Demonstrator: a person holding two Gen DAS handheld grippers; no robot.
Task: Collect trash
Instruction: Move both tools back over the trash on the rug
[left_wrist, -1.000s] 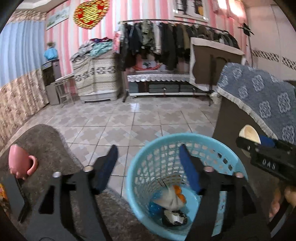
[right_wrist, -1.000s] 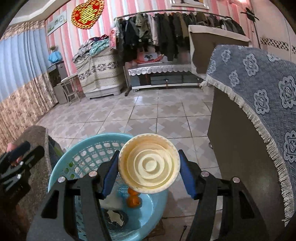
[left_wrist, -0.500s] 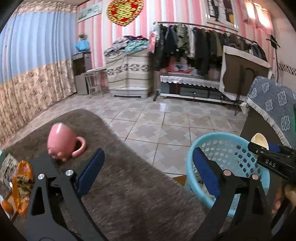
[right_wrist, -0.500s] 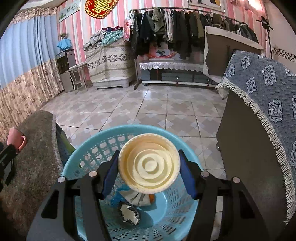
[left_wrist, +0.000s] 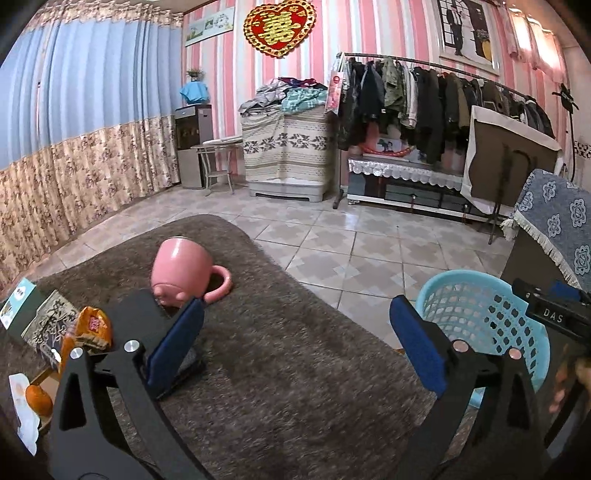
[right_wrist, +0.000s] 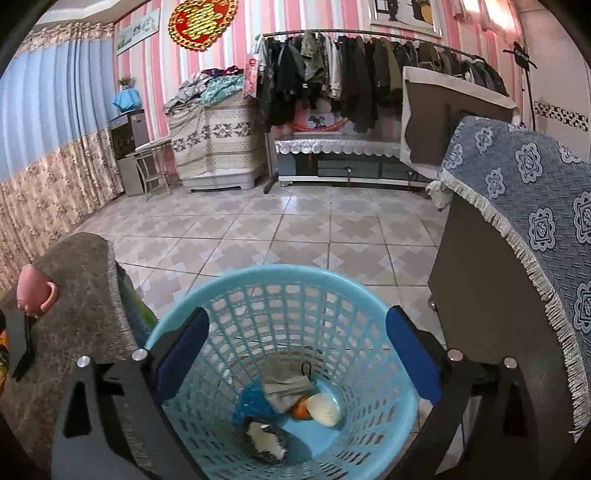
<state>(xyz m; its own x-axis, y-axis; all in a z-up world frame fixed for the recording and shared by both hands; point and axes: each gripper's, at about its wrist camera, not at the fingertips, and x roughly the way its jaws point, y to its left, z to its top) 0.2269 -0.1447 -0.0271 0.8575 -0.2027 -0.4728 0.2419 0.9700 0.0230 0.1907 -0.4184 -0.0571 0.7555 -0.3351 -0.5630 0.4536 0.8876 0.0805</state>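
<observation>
Cream cup lies in blue basket; right gripper and left gripper just opened wide, both empty; orange wrapper remains at rug's left edge.

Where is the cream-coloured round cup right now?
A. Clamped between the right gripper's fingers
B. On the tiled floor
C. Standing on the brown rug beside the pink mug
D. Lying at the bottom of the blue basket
D: in the right wrist view the cream-coloured round cup lies among the trash inside the blue basket, and the right gripper above it holds nothing.
</observation>
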